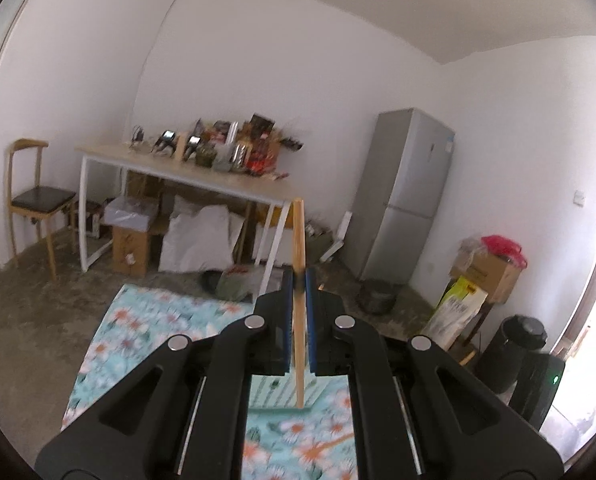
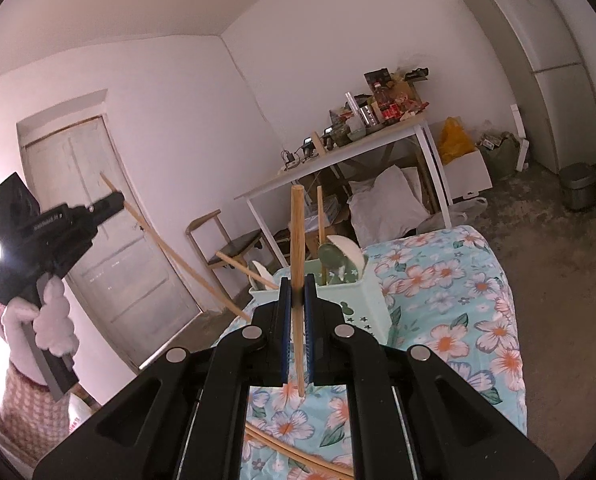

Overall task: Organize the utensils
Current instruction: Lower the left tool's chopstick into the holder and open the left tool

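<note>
While both tools carry loads, the left hand-held gripper (image 2: pixel 112 202) sits raised at the far left of the right wrist view, jaws clamped on a long chopstick (image 2: pixel 170 254) that slants down toward the holder; a gloved hand (image 2: pixel 44 320) grips its handle. Ahead of the right hand-held gripper (image 2: pixel 298 300), pinched tight on a second chopstick (image 2: pixel 297 240) held near upright, apparently for dropping in end first, stands the pale green utensil holder (image 2: pixel 366 304) on the floral-clothed surface (image 2: pixel 458 300). Inside it are spoons (image 2: pixel 346 250) and upright sticks. Below the right gripper, loose chopsticks (image 2: pixel 298 454) lie unsorted.
</note>
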`<state>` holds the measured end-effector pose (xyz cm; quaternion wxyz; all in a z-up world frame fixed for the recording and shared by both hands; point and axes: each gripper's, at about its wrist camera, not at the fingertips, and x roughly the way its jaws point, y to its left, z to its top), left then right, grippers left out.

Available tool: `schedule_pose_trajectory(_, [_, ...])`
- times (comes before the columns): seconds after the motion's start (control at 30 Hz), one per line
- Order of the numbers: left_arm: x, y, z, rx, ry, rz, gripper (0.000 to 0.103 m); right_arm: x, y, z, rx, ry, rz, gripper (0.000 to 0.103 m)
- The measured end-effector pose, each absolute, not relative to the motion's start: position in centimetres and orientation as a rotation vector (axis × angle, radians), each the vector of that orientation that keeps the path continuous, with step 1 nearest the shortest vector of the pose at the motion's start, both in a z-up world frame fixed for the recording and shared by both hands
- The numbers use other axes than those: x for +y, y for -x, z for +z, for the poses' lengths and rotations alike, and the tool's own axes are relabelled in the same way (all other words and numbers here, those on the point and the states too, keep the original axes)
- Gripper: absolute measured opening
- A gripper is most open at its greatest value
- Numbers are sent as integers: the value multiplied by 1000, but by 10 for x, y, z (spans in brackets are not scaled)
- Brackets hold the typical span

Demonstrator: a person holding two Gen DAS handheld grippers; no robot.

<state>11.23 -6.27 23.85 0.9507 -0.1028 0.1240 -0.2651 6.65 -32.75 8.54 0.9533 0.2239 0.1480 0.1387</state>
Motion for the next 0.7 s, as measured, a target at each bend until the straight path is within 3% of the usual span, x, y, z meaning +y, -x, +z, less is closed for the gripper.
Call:
schedule_pose_trajectory(0.27, [-98, -143, 252, 164, 157, -523, 5, -335, -73, 85, 313, -465, 281, 6])
schedule_pose_trajectory(0.7, [-134, -222, 194, 307, 142, -479, 5, -340, -82, 78, 338, -479, 279, 6])
